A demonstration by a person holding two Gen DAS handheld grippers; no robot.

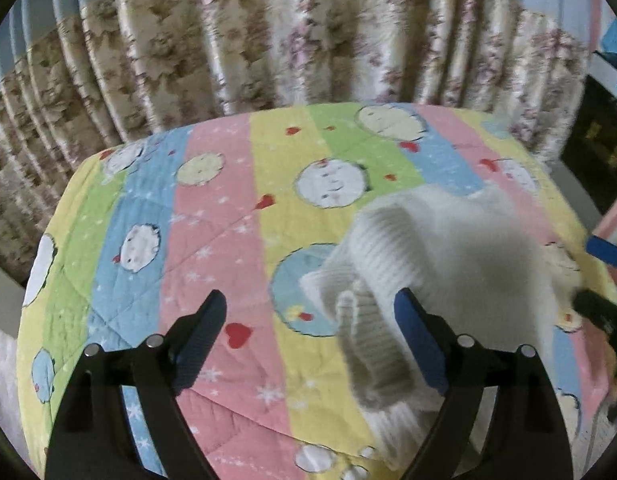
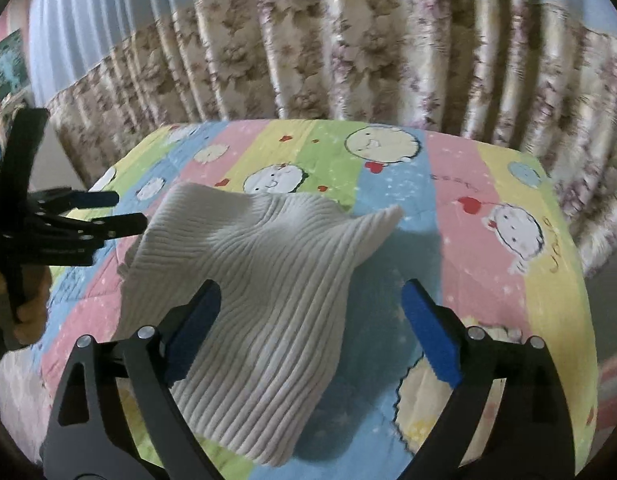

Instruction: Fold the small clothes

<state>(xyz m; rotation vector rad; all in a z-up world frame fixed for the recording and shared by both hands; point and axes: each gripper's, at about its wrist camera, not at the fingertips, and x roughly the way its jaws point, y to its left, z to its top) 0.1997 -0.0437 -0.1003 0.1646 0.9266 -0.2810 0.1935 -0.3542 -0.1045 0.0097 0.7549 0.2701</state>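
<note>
A small white ribbed knit garment (image 1: 448,264) lies rumpled on a striped cartoon quilt (image 1: 212,240). My left gripper (image 1: 312,336) is open; a fold of the garment lies between its fingers, close to the right blue pad (image 1: 418,340), and nothing is pinched. In the right wrist view the garment (image 2: 268,264) spreads under my open right gripper (image 2: 310,332), beside its left pad (image 2: 192,336). One corner (image 2: 388,216) sticks up. The left gripper (image 2: 112,210) shows at the left edge, level with the garment's far left side. The right gripper (image 1: 600,280) shows at the right edge of the left wrist view.
The quilt (image 2: 488,184) covers a raised surface whose edges drop off all round. A pleated floral curtain (image 1: 308,40) hangs close behind the far edge. A hand (image 2: 28,308) holds the left gripper's handle. A dark cabinet (image 1: 596,148) stands at the right.
</note>
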